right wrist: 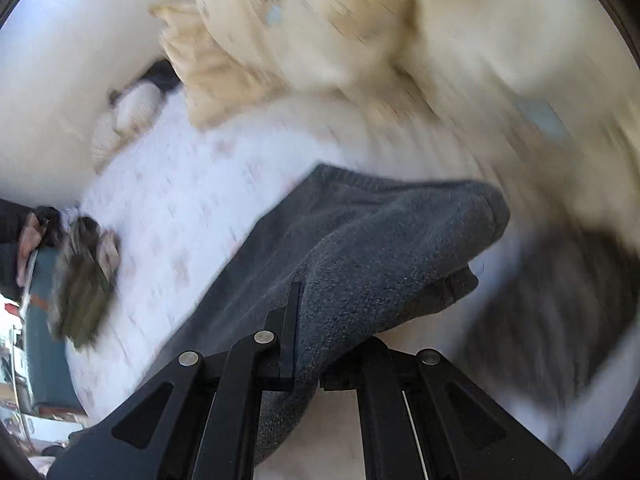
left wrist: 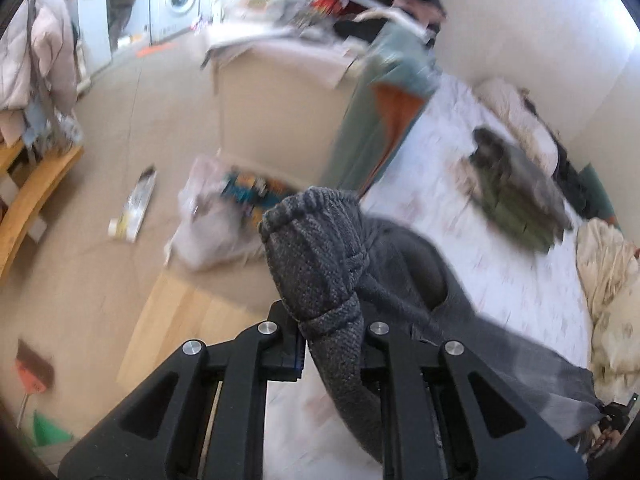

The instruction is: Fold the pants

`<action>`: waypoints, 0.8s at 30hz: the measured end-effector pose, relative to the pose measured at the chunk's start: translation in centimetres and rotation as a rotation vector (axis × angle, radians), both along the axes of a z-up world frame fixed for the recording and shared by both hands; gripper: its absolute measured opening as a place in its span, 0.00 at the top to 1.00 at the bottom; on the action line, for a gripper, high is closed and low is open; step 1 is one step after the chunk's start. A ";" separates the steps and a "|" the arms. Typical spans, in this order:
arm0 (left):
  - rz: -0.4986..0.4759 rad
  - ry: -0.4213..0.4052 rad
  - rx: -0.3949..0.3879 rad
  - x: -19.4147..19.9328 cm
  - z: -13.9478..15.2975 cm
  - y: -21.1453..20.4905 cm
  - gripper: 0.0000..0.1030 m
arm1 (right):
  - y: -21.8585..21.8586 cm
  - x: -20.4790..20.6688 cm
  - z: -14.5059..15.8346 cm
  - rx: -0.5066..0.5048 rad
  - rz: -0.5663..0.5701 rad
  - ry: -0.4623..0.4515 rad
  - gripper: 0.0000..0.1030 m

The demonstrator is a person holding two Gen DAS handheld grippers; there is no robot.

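The dark grey knit pants [left wrist: 320, 248] hang bunched between my two grippers above the white patterned bed [left wrist: 460, 200]. My left gripper [left wrist: 330, 320] is shut on a gathered end of the pants, with the cloth rising past the fingers. In the right wrist view the pants [right wrist: 384, 248] drape over the fingers, and my right gripper [right wrist: 316, 312] is shut on the cloth, held above the bed sheet [right wrist: 180, 200]. Both views are motion-blurred.
A folded olive and grey garment [left wrist: 516, 196] lies on the bed and also shows in the right wrist view [right wrist: 80, 284]. A cream quilt [right wrist: 380, 60] is heaped at the bed's far side. A cream cabinet [left wrist: 276, 108], a plastic bag [left wrist: 216, 220] and a washing machine [left wrist: 176, 0] stand on the floor side.
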State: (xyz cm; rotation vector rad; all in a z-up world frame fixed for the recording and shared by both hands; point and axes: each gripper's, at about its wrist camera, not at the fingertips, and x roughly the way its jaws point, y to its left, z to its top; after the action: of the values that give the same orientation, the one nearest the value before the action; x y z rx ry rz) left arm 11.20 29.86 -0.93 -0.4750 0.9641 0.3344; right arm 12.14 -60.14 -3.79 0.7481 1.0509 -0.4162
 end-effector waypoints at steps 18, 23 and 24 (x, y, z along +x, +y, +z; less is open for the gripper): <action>-0.078 0.216 0.086 0.0 -5.8 -0.9 0.88 | 12.4 -2.5 2.8 -0.499 0.255 0.302 0.41; -0.091 0.227 0.106 0.3 -6.0 -1.5 0.88 | 26.1 -1.3 4.7 -0.302 0.575 0.030 0.37; -0.093 0.228 0.109 0.3 -6.0 -1.6 0.88 | 29.5 -0.9 4.3 -0.235 0.647 -0.005 0.37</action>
State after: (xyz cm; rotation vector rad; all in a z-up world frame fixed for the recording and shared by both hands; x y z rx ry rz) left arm 11.51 28.29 -6.91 -0.2956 1.1791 0.3596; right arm 11.27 -30.61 0.51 0.1744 1.1507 0.0222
